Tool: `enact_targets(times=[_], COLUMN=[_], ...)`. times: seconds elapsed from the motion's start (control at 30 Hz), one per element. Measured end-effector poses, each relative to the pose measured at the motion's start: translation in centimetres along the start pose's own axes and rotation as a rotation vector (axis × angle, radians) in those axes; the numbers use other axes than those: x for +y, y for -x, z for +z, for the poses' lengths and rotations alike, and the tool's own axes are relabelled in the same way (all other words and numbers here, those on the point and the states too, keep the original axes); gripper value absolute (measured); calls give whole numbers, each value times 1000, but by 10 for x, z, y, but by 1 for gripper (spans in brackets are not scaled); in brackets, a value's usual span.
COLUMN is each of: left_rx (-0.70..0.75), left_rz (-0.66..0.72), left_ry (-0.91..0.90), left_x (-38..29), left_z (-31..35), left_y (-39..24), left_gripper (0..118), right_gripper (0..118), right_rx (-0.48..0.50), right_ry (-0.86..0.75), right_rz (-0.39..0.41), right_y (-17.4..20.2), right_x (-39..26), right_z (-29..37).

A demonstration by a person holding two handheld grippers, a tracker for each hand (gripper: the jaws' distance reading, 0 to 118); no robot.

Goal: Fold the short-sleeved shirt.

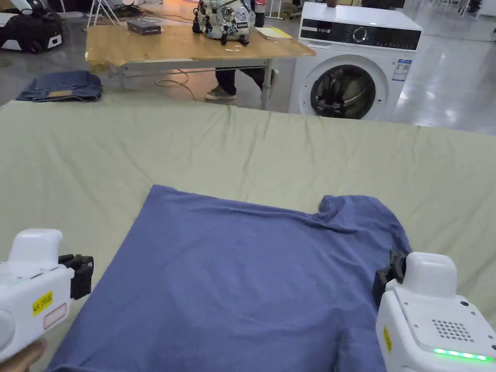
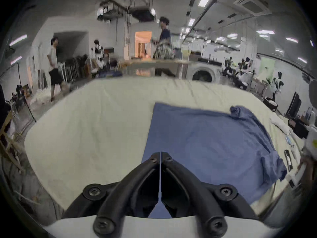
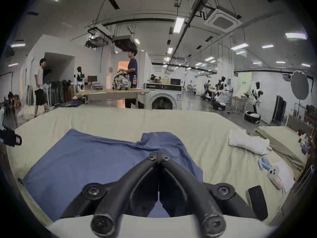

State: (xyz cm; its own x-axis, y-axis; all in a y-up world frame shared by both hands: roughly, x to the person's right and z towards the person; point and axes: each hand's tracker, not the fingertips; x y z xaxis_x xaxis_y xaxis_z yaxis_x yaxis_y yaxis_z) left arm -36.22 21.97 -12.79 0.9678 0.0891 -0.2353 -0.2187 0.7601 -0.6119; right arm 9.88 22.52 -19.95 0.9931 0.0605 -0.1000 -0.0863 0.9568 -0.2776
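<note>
The blue short-sleeved cotton shirt point(image 1: 232, 276) lies spread flat on the pale green bedsheet point(image 1: 242, 145), with 1 sleeve bunched up at its far right corner. I hold my left tool point(image 1: 80, 273) just beside the shirt's left edge; in the left gripper view point(image 2: 160, 157) its 2 jaws are together with nothing between them. My right tool point(image 1: 387, 276) hovers over the shirt's right side, below that bunched sleeve, and in the right gripper view point(image 3: 158, 155) its jaws are likewise closed and empty. Beyond the shirt stand a white front-loading washing machine point(image 1: 356, 63) and a wooden worktop point(image 1: 184, 46).
</note>
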Motion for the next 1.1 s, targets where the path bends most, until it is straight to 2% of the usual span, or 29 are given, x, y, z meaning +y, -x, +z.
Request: enact_targets(times=[0.17, 0.2, 0.23, 0.27, 0.3, 0.33, 0.37, 0.5, 0.6, 0.67, 0.7, 0.77, 0.87, 0.9, 0.93, 1.1], left_rx=[-14, -11, -9, -6, -2, 1, 4, 54, 130, 145, 163, 126, 65, 20, 55, 26], left_rz=[68, 72, 74, 81, 87, 85, 85, 89, 43, 5, -6, -53, -47, -16, -26, -22], left_ry=[184, 214, 260, 286, 305, 335, 354, 413, 485, 444, 444, 431, 433, 429, 436, 432], left_x=[-23, -27, -32, -36, -40, -43, -48, -61, -73, -81, -81, -78, -75, -75, -74, -72], left_z=[1, -1, -3, -5, -7, -11, -14, -28, -48, -53, -51, -44, -46, -48, -49, -46], left_y=[39, 43, 47, 49, 51, 52, 51, 46, 40, 36, 30, 19, 18, 23, 24, 26], left_gripper=[0, 5, 19, 40, 69, 79, 81, 81, 79, 78, 73, 53, 5, 2, 2, 1], right_gripper=[0, 0, 0, 0, 0, 0, 0, 0, 0, 0, 0, 0, 0, 0, 0, 0], right_rx=[30, 35, 40, 43, 46, 46, 47, 46, 43, 38, 36, 29, 23, 20, 17, -17], right_ry=[42, 52, 61, 70, 79, 85, 91, 119, 136, 146, 150, 158, 173, 179, 186, 309], right_rz=[16, 15, 12, 14, 17, 18, 19, 23, 26, 32, 33, 37, 35, 33, 33, 47], right_y=[5, 6, 6, 7, 8, 8, 8, 7, 4, 1, 0, -3, -10, -13, -16, -45], right_x=[-11, -14, -16, -18, -20, -22, -24, -29, -33, -35, -36, -38, -41, -41, -42, -39], right_z=[-11, -12, -13, -14, -15, -16, -16, -17, -16, -15, -13, -11, -7, -5, -3, 14])
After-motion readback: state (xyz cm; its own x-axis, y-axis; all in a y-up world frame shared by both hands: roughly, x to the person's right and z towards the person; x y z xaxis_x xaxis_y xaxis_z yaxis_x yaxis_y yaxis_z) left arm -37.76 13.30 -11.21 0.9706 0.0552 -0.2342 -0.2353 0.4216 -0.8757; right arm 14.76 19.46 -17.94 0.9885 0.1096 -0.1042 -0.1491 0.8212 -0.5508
